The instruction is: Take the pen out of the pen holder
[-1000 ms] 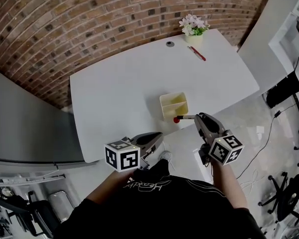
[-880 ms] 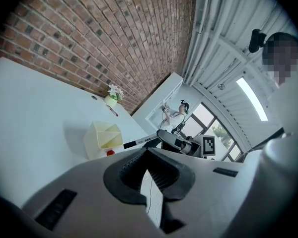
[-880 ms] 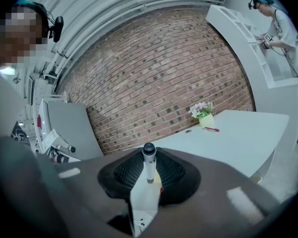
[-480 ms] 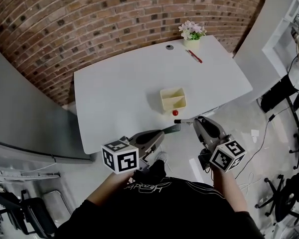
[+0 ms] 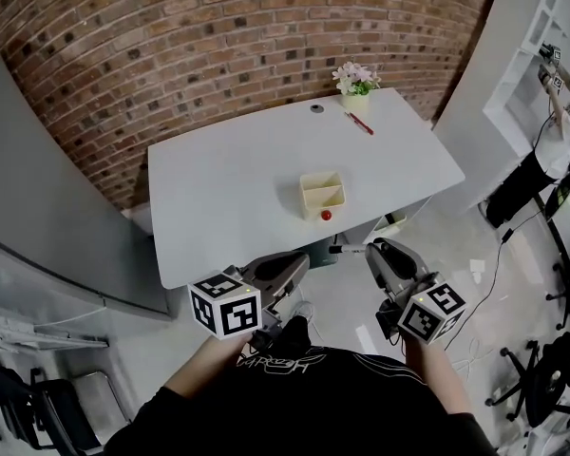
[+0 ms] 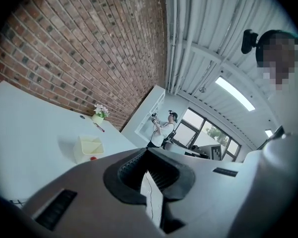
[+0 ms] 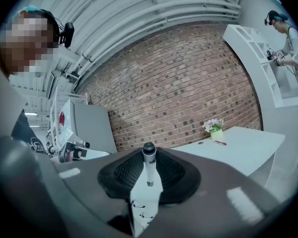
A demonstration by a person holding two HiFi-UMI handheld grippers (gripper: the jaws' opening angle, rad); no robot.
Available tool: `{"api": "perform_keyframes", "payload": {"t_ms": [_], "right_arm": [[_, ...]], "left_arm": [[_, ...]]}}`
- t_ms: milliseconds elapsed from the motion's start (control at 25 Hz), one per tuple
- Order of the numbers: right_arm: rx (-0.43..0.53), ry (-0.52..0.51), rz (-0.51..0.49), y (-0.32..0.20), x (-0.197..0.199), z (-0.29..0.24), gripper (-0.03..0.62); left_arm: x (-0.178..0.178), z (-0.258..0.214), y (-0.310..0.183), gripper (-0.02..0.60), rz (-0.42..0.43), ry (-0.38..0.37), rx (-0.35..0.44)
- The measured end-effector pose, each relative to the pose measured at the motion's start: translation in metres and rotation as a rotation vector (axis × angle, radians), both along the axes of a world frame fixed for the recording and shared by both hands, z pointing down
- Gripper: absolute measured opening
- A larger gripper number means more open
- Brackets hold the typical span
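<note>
The cream two-compartment pen holder stands near the front edge of the white table, with a small red ball just in front of it. The holder also shows small in the left gripper view. My right gripper is off the table's front edge, shut on a slim silver pen that sticks out to the left. In the right gripper view the pen stands upright between the pads of the right gripper, its dark cap on top. My left gripper hangs beside it, shut and holding nothing.
A flower pot, a red pen and a small grey disc lie at the table's far side by the brick wall. White shelving and another person stand to the right. Cables run across the floor.
Both grippers have drawn back from the table's front edge and risen. The pen has moved away from the holder with the right gripper. The red ball stayed by the holder.
</note>
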State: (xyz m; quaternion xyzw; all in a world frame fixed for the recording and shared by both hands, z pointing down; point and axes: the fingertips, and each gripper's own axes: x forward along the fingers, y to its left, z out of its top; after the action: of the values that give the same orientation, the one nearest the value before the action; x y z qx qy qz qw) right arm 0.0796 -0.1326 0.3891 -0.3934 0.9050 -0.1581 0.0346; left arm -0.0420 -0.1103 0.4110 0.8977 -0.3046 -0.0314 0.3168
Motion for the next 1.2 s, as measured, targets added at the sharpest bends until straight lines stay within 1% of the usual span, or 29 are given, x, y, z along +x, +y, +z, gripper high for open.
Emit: {"api": "perform_keyframes", "payload": {"t_ms": [320, 560, 840, 1200], "right_arm": [[0.038, -0.042, -0.032, 0.040, -0.001, -0.024, 0.080], [0.046, -0.102, -0.051, 0.064, 0.002, -0.035, 0.078], [0.073, -0.080, -0.064, 0.087, 0.005, -0.036, 0.078], [0.079, -0.069, -0.083, 0.105, 0.001, -0.039, 0.078]], "left_arm": [[0.008, -0.027, 0.029, 0.003, 0.010, -0.017, 0.063], [0.016, -0.040, 0.045, 0.003, 0.023, -0.038, 0.095], [0.027, -0.048, 0.062, 0.003, 0.043, -0.052, 0.123], [0.024, -0.052, 0.082, 0.003, 0.022, -0.056, 0.138]]}}
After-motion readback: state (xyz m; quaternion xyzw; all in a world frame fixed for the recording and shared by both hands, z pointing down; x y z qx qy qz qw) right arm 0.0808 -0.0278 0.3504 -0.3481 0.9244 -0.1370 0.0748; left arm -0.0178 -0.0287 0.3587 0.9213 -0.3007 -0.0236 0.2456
